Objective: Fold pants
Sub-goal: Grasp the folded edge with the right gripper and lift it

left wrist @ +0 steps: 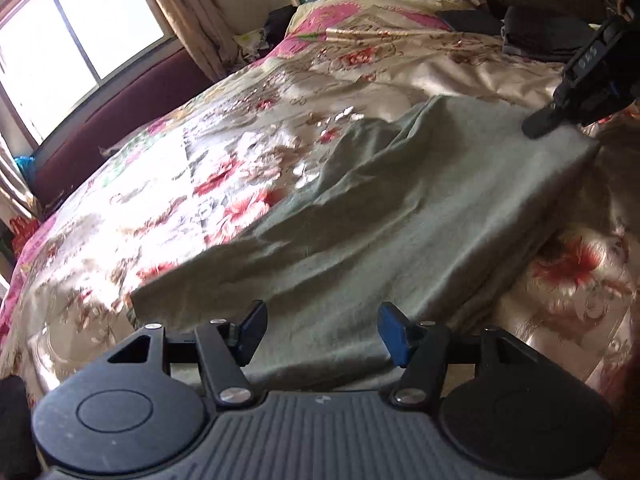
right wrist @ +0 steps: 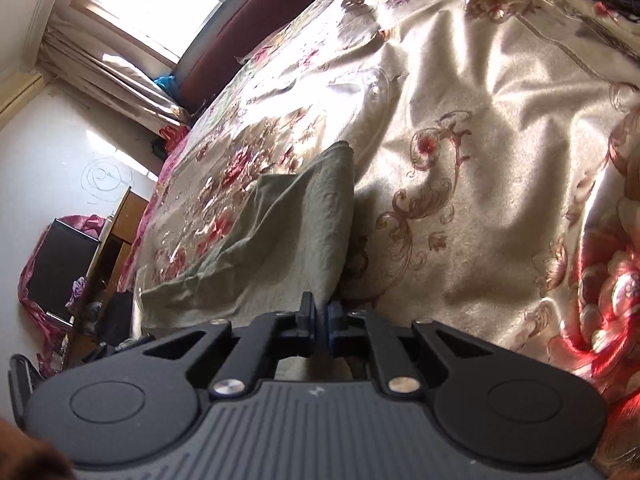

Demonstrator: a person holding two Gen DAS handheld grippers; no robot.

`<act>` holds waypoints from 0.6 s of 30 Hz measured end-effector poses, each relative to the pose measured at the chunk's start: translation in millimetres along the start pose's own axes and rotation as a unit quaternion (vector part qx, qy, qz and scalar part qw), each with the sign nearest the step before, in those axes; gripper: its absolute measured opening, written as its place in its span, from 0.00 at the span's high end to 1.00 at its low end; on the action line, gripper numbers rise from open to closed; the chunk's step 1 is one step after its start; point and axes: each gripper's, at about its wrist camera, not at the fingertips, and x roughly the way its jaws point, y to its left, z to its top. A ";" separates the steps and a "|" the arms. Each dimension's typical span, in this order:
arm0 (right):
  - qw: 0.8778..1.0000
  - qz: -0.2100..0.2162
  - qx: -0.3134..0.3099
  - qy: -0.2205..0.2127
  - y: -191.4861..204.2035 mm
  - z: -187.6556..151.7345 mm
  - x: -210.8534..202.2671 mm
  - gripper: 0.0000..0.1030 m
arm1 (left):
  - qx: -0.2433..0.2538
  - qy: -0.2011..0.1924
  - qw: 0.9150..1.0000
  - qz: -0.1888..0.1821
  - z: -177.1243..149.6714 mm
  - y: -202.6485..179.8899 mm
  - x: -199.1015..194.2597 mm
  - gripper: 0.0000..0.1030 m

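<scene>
Pants (left wrist: 360, 216): grey-green, rumpled flat on floral bedspread (left wrist: 168, 184). Right gripper (right wrist: 320, 314) clamped on their right edge; left gripper (left wrist: 322, 330) jaws apart over near hem, not gripping. Advice: pinch the near hem too, then lift both corners evenly so the fold lands square.

The left gripper (left wrist: 322, 330) hovers with jaws apart over the near end of the pants (left wrist: 360, 216), while the right gripper (right wrist: 320, 318) is pinched onto the pants' far corner, angled downward.
</scene>
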 end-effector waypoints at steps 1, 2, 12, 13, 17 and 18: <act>1.000 0.000 0.000 0.006 -2.0 -1.9 2.1 0.88 | -0.003 -0.010 1.000 -0.007 7.4 0.5 -1.0 0.28; 1.000 0.000 0.000 0.010 -4.3 -3.3 2.2 0.84 | -0.005 -0.019 1.000 -0.012 13.3 1.0 -1.4 0.28; 0.997 0.048 0.057 0.025 -16.4 -10.4 43.5 0.95 | 0.012 -0.007 0.998 -0.061 49.4 -20.5 61.2 0.27; 0.997 0.051 0.058 0.022 -15.2 -10.9 38.9 0.96 | -0.001 -0.006 0.997 -0.072 53.9 -19.4 64.1 0.28; 0.997 0.048 0.062 0.004 -11.5 -13.4 7.2 0.96 | -0.018 -0.057 0.995 -0.078 85.3 -22.2 69.9 0.27; 0.998 0.039 0.058 0.002 -12.3 -15.2 1.8 0.96 | -0.010 -0.049 0.997 -0.060 91.8 -24.9 85.0 0.27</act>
